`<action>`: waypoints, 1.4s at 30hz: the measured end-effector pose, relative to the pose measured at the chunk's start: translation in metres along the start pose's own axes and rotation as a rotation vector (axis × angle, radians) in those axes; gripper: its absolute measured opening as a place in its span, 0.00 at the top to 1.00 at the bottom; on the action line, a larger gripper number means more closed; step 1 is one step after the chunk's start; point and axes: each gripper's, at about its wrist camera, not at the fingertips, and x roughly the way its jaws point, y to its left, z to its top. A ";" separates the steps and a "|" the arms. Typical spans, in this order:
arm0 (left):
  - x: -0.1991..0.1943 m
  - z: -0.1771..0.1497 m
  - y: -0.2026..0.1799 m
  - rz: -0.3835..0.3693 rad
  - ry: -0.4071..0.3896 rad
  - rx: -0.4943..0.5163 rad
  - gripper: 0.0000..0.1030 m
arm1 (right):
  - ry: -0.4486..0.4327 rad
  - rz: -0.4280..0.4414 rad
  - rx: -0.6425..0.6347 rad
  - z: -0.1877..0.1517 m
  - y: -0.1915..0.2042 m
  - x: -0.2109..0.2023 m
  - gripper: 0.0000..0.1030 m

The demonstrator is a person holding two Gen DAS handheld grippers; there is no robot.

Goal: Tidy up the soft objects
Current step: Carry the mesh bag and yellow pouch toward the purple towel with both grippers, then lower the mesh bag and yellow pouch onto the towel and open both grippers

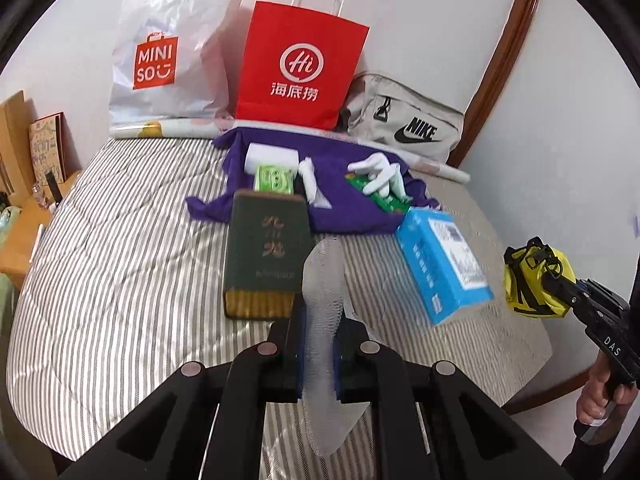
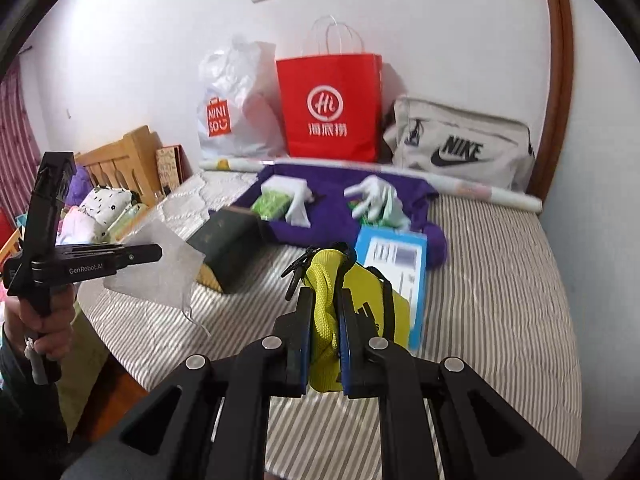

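- The bed (image 1: 120,264), with a striped cover, carries everything; it serves as the sorting surface.
- Against the wall stand a white plastic bag (image 1: 172,48), a red paper bag (image 1: 300,68) and a grey sports bag (image 1: 404,124), likely the places where sorted things could go.
- A purple cloth (image 1: 344,208) lies spread in the middle of the bed, with a white glove (image 1: 380,178) and green packets on it, probably gathered there for sorting.
- A dark green box (image 1: 264,248) and a blue box (image 1: 444,260) lie at the near edge of the cloth; being hard, they seem to be left alone.
- The right gripper (image 2: 324,320) has its fingers clamped on a yellow pouch (image 2: 360,308), held in the air above the bed near the blue box.
- The left gripper (image 1: 318,344) has its fingers pressed together on a thin sheet of white foam wrap (image 1: 322,280), lifted clear of the bed in front of the dark green box, which suggests both soft things are being carried off to a place together.
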 end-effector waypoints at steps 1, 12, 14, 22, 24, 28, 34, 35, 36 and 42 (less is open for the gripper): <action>0.000 0.004 -0.001 -0.002 -0.002 0.001 0.90 | -0.008 0.002 -0.007 0.006 -0.001 0.001 0.89; 0.012 0.054 -0.003 0.030 -0.034 0.024 0.90 | -0.043 0.005 -0.008 0.060 -0.019 0.035 0.89; 0.017 0.064 -0.001 0.035 -0.035 0.023 0.90 | -0.051 0.001 -0.005 0.069 -0.023 0.042 0.89; 0.045 0.101 0.003 0.025 -0.037 -0.007 0.90 | -0.041 0.006 -0.003 0.111 -0.043 0.087 0.89; 0.052 0.108 0.003 0.028 -0.031 -0.009 0.90 | -0.033 0.013 -0.007 0.119 -0.047 0.101 0.89; 0.071 0.121 0.006 0.040 -0.011 -0.014 0.90 | 0.002 0.006 -0.009 0.128 -0.052 0.132 0.89; 0.093 0.133 0.011 0.009 0.001 -0.034 0.90 | 0.057 0.010 0.010 0.125 -0.060 0.173 0.89; 0.097 0.136 0.011 0.007 0.003 -0.032 0.90 | 0.066 -0.002 0.005 0.125 -0.061 0.180 0.89; 0.101 0.138 0.011 0.005 0.006 -0.029 0.90 | 0.075 -0.014 0.000 0.125 -0.061 0.187 0.89; 0.119 0.149 0.015 0.008 0.017 -0.030 0.90 | 0.127 -0.022 -0.010 0.123 -0.062 0.224 0.88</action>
